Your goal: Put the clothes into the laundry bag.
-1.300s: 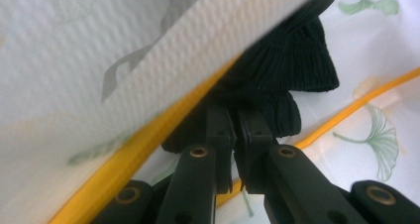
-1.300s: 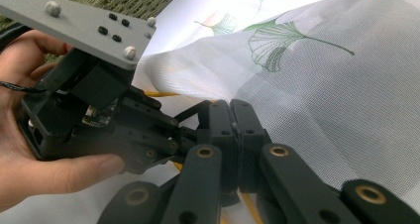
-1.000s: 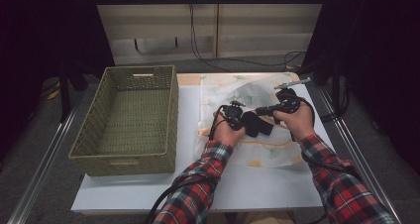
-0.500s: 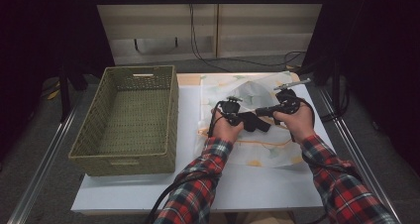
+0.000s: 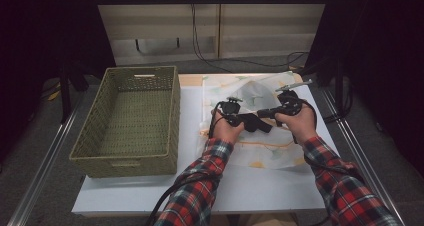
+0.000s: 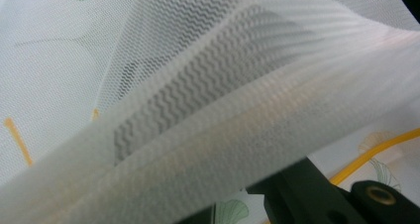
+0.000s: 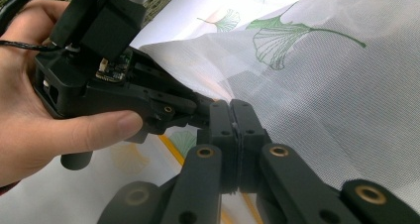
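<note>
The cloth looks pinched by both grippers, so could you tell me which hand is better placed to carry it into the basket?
Probably the left. The left gripper is nearer the wicker basket at the table's left, while the right gripper would have to cross over it. Both have their jaws shut on the sheer cloth.

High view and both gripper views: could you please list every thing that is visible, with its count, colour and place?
cloth: one, sheer white with green leaf prints and yellow lines, right half of the table, its middle lifted
basket: one, olive woven, left half of the table
table: one, white top
cables: a few, black, on the floor behind the table
sleeves: two, red plaid, bottom edge
left claw: one, black, shut on the cloth
right claw: one, black, shut on the cloth
</note>
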The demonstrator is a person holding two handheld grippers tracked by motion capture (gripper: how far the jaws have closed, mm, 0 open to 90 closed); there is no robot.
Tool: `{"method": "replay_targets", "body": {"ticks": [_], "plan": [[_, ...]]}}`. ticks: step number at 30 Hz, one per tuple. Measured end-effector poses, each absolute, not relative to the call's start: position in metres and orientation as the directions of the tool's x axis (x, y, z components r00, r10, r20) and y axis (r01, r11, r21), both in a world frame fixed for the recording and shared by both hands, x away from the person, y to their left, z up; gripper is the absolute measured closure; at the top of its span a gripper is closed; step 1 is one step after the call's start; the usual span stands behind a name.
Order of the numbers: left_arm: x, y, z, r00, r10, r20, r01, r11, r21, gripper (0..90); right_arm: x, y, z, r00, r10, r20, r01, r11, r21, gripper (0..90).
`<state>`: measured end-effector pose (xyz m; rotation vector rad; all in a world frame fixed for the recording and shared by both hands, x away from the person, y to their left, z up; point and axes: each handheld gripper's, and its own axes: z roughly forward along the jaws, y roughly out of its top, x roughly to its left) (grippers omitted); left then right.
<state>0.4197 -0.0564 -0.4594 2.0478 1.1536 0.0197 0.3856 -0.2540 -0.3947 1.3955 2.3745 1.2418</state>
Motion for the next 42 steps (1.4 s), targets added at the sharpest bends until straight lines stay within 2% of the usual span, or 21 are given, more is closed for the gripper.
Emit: {"method": "replay_targets", "body": {"ticks": [17,21,23,24,31,32,34,35,42], "plan": [[0.424,-0.054,-0.461,0.583,0.743,-0.329,0.708,-0.267,0.654,83.3,0.385,-0.251,-0.397,-0.568,0.773,0.282,0.676,0.243,0.696,90.0],[0.42,-0.052,-0.459,0.588,0.734,-0.339,0.719,-0.283,0.634,76.5,0.384,-0.251,-0.397,-0.566,0.774,0.282,0.679,0.244,0.693,90.0],[0.418,-0.049,-0.456,0.585,0.736,-0.341,0.725,-0.285,0.627,69.9,0.384,-0.251,-0.397,-0.571,0.773,0.278,0.676,0.25,0.693,89.9],[0.416,-0.047,-0.455,0.585,0.732,-0.348,0.73,-0.289,0.619,69.9,0.383,-0.251,-0.397,-0.571,0.773,0.277,0.676,0.251,0.693,90.0],[0.405,-0.038,-0.447,0.595,0.734,-0.327,0.731,-0.325,0.601,52.6,0.38,-0.248,-0.398,-0.573,0.77,0.28,0.678,0.254,0.69,90.0],[0.403,-0.036,-0.447,0.599,0.735,-0.319,0.732,-0.34,0.591,47.5,0.38,-0.247,-0.399,-0.577,0.769,0.277,0.678,0.261,0.687,90.0],[0.402,-0.035,-0.447,0.598,0.736,-0.317,0.731,-0.338,0.593,46.4,0.379,-0.247,-0.4,-0.575,0.77,0.277,0.678,0.26,0.687,89.9],[0.4,-0.033,-0.446,0.6,0.739,-0.307,0.727,-0.344,0.594,41.8,0.379,-0.248,-0.401,-0.576,0.767,0.283,0.679,0.256,0.688,90.0],[0.395,-0.027,-0.444,0.61,0.731,-0.306,0.721,-0.352,0.597,30.2,0.376,-0.249,-0.403,-0.578,0.764,0.286,0.678,0.255,0.689,89.9]]}}
